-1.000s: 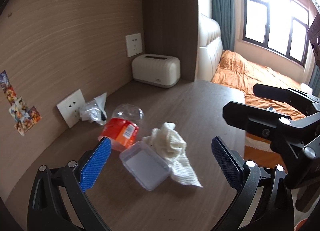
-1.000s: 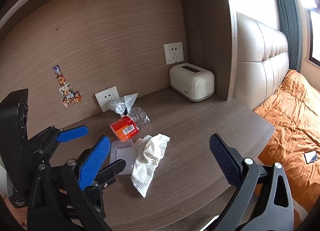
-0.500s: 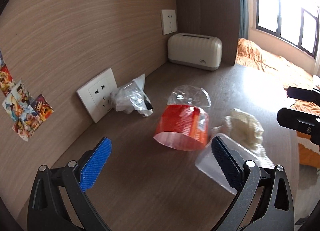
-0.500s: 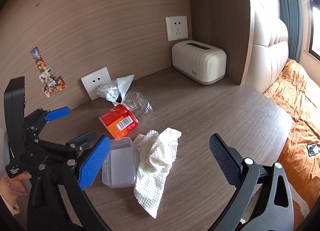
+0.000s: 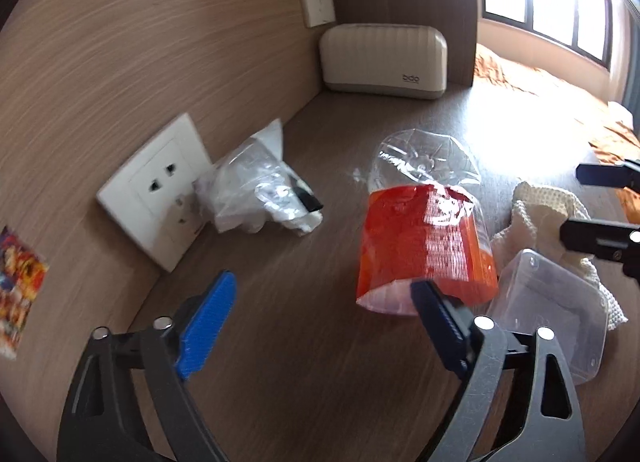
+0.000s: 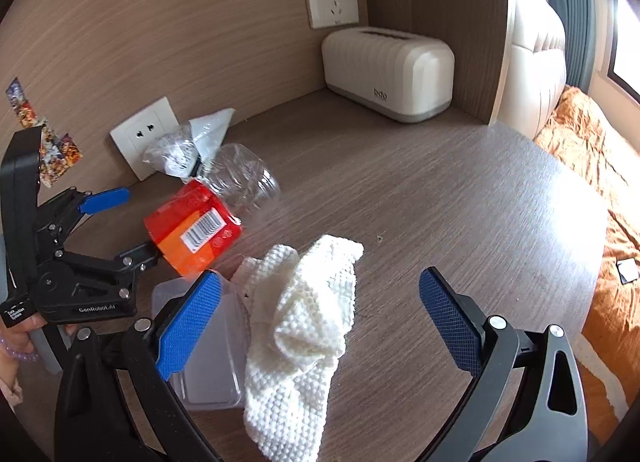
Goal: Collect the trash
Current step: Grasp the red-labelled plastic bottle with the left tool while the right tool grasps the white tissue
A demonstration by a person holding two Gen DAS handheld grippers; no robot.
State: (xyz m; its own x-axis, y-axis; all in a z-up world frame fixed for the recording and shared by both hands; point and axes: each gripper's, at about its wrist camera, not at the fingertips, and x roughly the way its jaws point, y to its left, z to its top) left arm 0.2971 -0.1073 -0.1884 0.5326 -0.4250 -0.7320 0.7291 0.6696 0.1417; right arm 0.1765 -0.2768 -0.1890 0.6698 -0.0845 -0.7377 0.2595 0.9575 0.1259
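A crushed clear bottle with an orange label (image 5: 424,242) (image 6: 200,226) lies on the wooden desk (image 6: 440,202). A crumpled clear plastic wrapper (image 5: 260,190) (image 6: 180,150) lies by the wall socket. A clear plastic box (image 5: 548,310) (image 6: 212,362) and a white knitted cloth (image 6: 304,326) (image 5: 540,214) lie beside the bottle. My left gripper (image 5: 324,314) is open, low over the desk, its right finger just in front of the bottle. My right gripper (image 6: 320,314) is open above the cloth and box.
A cream toaster-like box (image 6: 388,70) stands at the back corner under a wall socket (image 6: 332,2). Another socket (image 5: 160,190) is on the wall at the left. An orange bed (image 6: 600,182) lies beyond the desk's right edge.
My left gripper has moved forward and down toward the bottle and wrapper. My right gripper has moved in closer over the cloth and box. Nothing on the desk has shifted.
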